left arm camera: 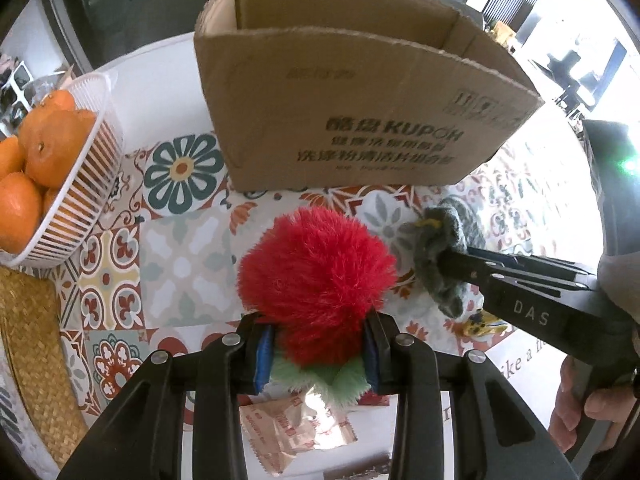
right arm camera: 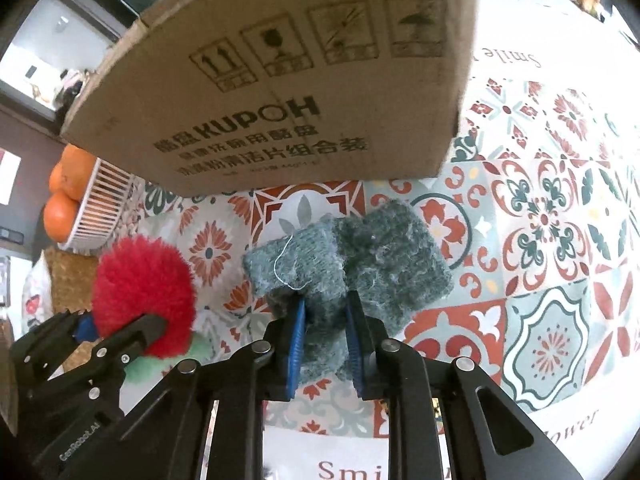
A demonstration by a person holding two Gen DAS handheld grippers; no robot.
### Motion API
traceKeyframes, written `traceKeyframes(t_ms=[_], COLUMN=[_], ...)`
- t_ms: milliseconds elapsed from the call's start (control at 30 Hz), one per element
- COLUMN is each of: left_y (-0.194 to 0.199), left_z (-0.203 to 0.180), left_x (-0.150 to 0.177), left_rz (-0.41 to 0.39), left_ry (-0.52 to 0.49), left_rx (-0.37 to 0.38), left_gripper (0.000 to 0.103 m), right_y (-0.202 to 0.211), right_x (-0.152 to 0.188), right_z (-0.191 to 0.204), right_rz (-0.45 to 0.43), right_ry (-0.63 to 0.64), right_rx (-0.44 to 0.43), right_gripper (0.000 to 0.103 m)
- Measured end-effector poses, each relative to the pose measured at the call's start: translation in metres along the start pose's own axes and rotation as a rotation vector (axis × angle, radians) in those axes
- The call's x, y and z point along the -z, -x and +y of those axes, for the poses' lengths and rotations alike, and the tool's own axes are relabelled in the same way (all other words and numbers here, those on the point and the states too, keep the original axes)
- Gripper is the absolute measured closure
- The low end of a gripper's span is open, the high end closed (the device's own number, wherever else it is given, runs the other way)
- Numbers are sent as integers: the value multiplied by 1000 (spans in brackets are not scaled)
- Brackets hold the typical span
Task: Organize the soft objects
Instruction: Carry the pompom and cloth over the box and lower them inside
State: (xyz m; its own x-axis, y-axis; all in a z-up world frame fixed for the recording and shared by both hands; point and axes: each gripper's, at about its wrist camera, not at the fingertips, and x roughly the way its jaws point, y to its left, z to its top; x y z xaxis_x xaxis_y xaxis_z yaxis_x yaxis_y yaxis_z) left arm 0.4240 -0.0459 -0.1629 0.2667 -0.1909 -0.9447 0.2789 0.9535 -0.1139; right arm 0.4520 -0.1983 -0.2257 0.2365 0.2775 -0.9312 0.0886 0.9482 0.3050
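Both claws are carrying something soft now. The left gripper (left arm camera: 318, 354) is pinching a red fluffy pompom (left arm camera: 316, 276) between its pads, and the right gripper (right arm camera: 325, 344) is squeezing a grey-green felt pad (right arm camera: 360, 256). The open cardboard box (left arm camera: 360, 120) is standing just ahead of both, so I'd guess each needs lifting over its rim before letting go.
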Motion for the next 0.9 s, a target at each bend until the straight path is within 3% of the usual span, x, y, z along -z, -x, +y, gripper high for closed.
traceKeyframes(t_ms=[367, 900], left_y=[30, 104], left_z=[-13, -37], left_x=[2, -4], left_rz=[-69, -238], left_ry=[-14, -61], left_rx=[26, 55], left_gripper=[68, 68], right_y=[54, 155], right_x=[17, 39], right_z=[-14, -24], right_rz=[-81, -255], right_ry=[-12, 1], right_rx=[-48, -130], right_gripper=[83, 83])
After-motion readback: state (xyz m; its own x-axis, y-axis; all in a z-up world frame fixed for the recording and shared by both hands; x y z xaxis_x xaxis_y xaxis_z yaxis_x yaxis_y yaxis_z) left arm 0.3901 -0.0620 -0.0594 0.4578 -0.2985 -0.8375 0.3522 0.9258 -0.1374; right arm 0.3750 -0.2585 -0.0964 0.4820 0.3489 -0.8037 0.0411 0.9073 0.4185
